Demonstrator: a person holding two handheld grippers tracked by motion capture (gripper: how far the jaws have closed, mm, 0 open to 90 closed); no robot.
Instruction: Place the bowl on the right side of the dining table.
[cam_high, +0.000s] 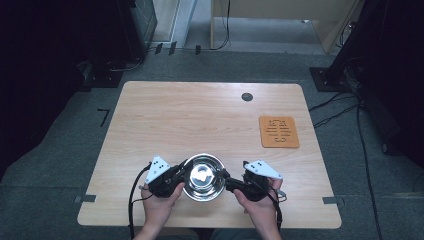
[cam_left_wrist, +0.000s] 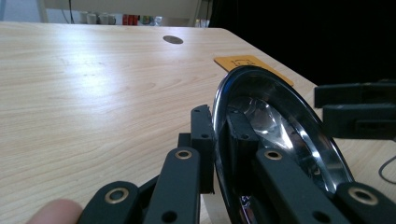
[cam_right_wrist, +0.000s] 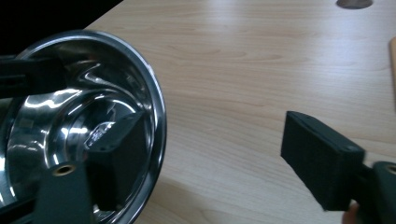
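A steel bowl (cam_high: 203, 176) sits low in the frame's centre on the tabletop (cam_high: 200, 120). The left hand-held gripper (cam_left_wrist: 217, 140) pinches its rim; the right hand-held gripper (cam_right_wrist: 205, 154) gapes wide, one jaw inside. Closing it likely comes next, then a two-handed lift.

A: that bowl (cam_high: 203, 177) is shiny silver, mirror-like, with white glare inside. Table (cam_high: 200, 115) is pale wood grain.

B: yep, and the mat (cam_high: 279, 132) is orange with dark cut-out lines. Both grippers black, left gripper (cam_high: 181, 172) and right gripper (cam_high: 227, 181), each with a light grey plate.
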